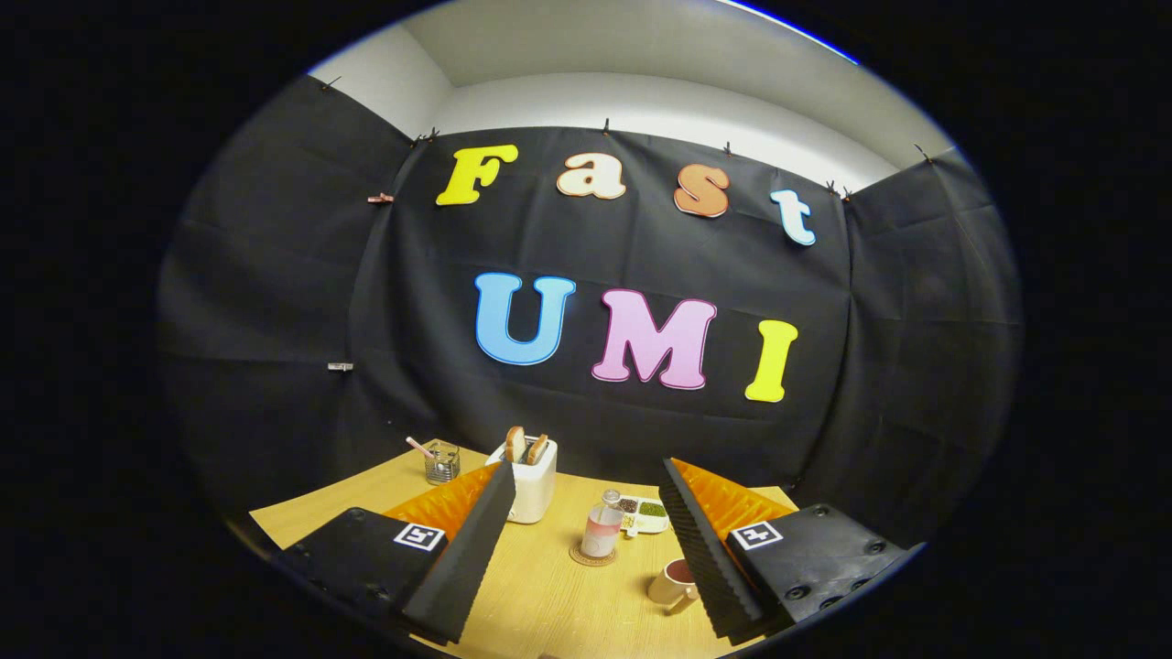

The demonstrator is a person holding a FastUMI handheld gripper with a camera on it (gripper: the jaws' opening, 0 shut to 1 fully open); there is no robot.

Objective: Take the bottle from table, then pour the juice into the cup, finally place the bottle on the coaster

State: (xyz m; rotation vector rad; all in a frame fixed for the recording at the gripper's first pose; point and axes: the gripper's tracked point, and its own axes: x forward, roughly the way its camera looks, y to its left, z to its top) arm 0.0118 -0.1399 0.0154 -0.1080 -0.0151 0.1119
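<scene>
The tongs [586,549] are seen spread wide over the worktop [549,595], with nothing gripped between the two fingers. The bottle [601,529] is found just ahead of them, in the open gap, standing upright on the round coaster [592,555]; pinkish juice is seen through most of its clear body, and a small cap is fitted on top. From this arrangement it is judged that the last step of the task is already met, the bottle having its place on the coaster and the tongs being free of it. The cup [676,582] is set close beside the inner face of the right finger, nearer than the bottle, and a dark reddish liquid is seen inside it, which is taken as a sign that the pouring is done. Its handle is turned toward the tongs. Beyond the bottle a small divided dish [644,514] of seeds or grains is laid, and beyond the left finger a white toaster [531,480] with two slices of bread standing in its slots is placed. Further off on that side a glass holder [442,462] with a stick in it is kept near the wall. The wide spread is judged suited to clearing the bottle without knocking it.
</scene>
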